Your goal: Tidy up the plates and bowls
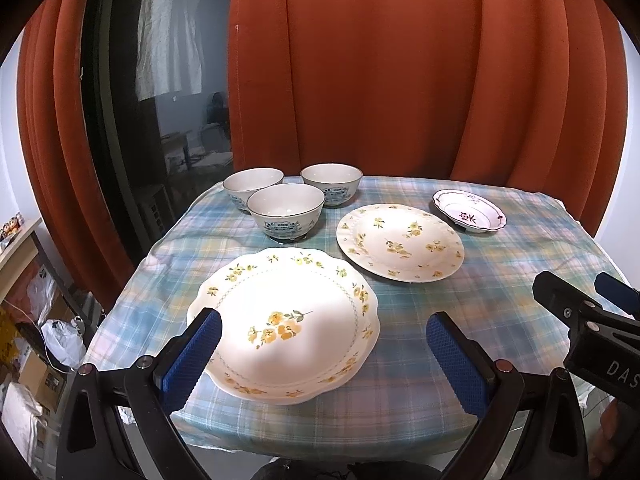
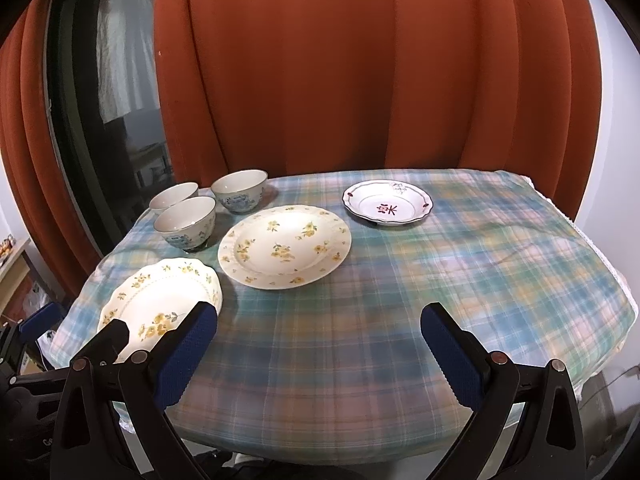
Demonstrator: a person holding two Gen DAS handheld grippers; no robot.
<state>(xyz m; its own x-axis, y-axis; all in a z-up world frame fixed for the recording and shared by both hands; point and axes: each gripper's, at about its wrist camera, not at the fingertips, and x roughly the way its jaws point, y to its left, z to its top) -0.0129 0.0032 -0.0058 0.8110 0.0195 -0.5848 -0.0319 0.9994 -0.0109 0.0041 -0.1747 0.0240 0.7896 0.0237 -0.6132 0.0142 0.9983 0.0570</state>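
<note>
A scalloped plate with yellow flowers (image 1: 286,320) (image 2: 160,304) lies at the table's near left. My left gripper (image 1: 324,332) hovers open just over its near rim, holding nothing. Behind it lies a round yellow-flowered plate (image 1: 400,242) (image 2: 285,246). A small dish with a red motif (image 1: 469,211) (image 2: 388,202) sits far right. Three white bowls with blue patterns (image 1: 286,210) (image 2: 185,222) cluster at the far left. My right gripper (image 2: 318,326) is open above bare cloth near the front edge and also shows in the left wrist view (image 1: 580,304).
A blue-green plaid cloth (image 2: 460,264) covers the table. Orange curtains (image 1: 400,72) hang close behind it, with a dark window (image 1: 132,100) on the left. Boxes and bags (image 1: 36,340) crowd the floor beside the table's left edge.
</note>
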